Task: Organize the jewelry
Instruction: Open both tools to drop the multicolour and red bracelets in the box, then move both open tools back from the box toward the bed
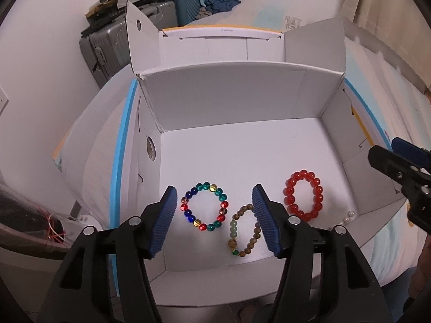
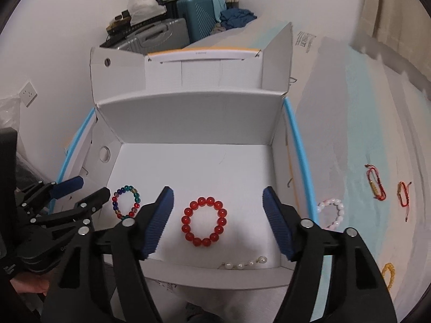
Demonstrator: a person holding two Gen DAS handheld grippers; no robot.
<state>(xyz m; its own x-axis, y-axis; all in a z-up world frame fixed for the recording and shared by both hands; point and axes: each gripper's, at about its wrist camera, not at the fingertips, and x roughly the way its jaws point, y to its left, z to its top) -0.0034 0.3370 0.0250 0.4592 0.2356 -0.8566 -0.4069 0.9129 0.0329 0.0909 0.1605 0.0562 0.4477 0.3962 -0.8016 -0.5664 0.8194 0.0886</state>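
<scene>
Three bracelets are seen on the box [image 1: 309,94] floor: multicolour bracelet [image 1: 204,206], brown bracelet [image 1: 243,231], red bracelet [image 2: 204,223]. Left gripper [image 1: 214,220] and right gripper [image 2: 218,222] jaws are spread, nothing held.

Glossy glass-like beads [image 1: 204,206] (matt cardboard box [image 1: 229,97])

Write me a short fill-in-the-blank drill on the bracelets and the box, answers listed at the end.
1. The red bracelet lies inside the white ____.
2. The multicolored bracelet lies to the ____ of the brown bead bracelet in the left wrist view.
3. The pink-white bracelet lies ____ the box, on the bedsheet.
4. The right gripper has its fingers ____ and holds nothing.

Answers: box; left; outside; open
</scene>
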